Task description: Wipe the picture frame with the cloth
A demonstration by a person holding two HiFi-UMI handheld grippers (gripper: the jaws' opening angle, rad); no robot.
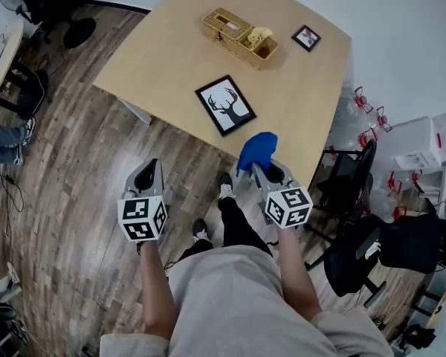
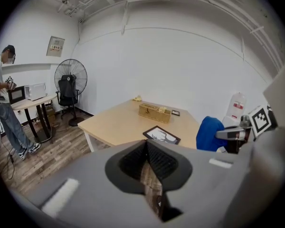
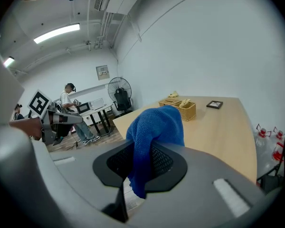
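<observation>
Your right gripper [image 1: 259, 171] is clenched on the blue knitted cloth [image 1: 256, 147]; your left gripper [image 1: 150, 168] is closed, empty. You're approaching — the black-framed deer picture [image 1: 224, 105] lies at the light wooden table [image 1: 156, 58]'s near edge. Next, press the cloth flat onto it.

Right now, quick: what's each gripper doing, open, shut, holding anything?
Left gripper: shut, nothing between its jaws.
Right gripper: shut on the blue cloth.

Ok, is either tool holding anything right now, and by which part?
Right tool grips the blue cloth near one end, the rest bunched past its jaws. Left tool is shut, empty.
</observation>
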